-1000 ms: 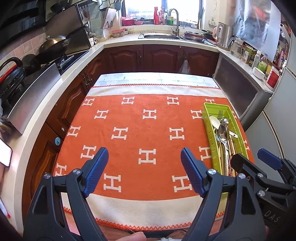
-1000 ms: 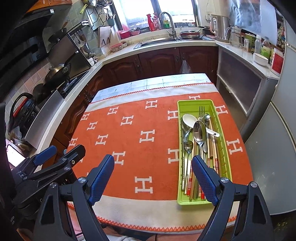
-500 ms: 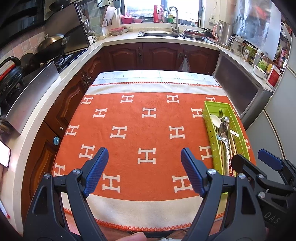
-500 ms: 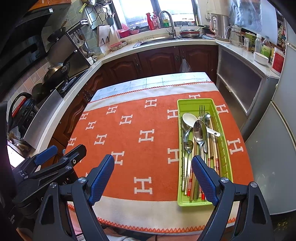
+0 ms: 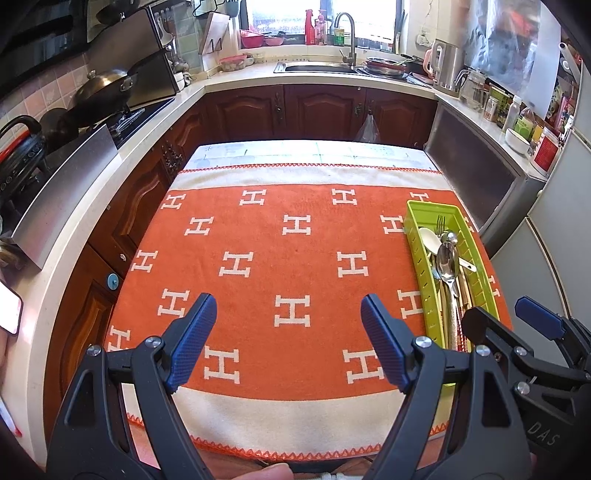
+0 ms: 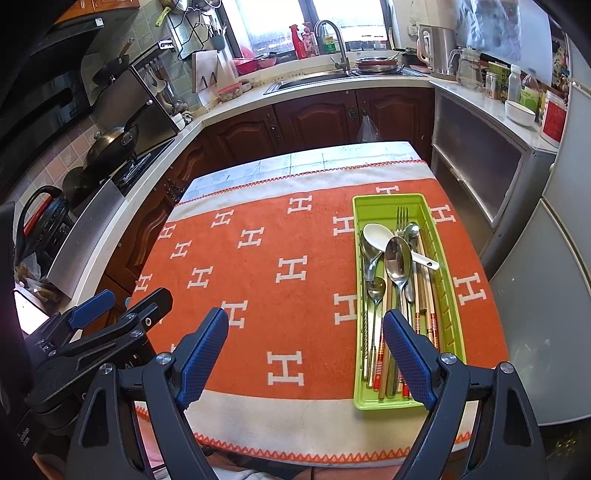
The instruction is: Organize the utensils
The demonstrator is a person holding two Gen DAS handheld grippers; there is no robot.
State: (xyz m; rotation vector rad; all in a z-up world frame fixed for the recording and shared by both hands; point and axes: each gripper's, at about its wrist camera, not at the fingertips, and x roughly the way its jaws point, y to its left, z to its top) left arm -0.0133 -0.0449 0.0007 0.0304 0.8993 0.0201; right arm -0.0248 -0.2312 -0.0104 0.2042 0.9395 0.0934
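Daylight enters through the rear window (image 5: 321, 22), which is overexposed to white. The orange cloth (image 6: 295, 266) is evenly lit — shadows stay soft. Fisheye distortion bends cabinets and bench edges toward dark vignetted corners; glare marks the spoons (image 6: 397, 258). Focus is sharp throughout.

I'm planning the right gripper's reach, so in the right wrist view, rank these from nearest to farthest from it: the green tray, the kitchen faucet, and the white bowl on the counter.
1. green tray, just ahead, right side of the orange cloth.
2. white bowl, right-hand counter.
3. kitchen faucet, far back by the window.
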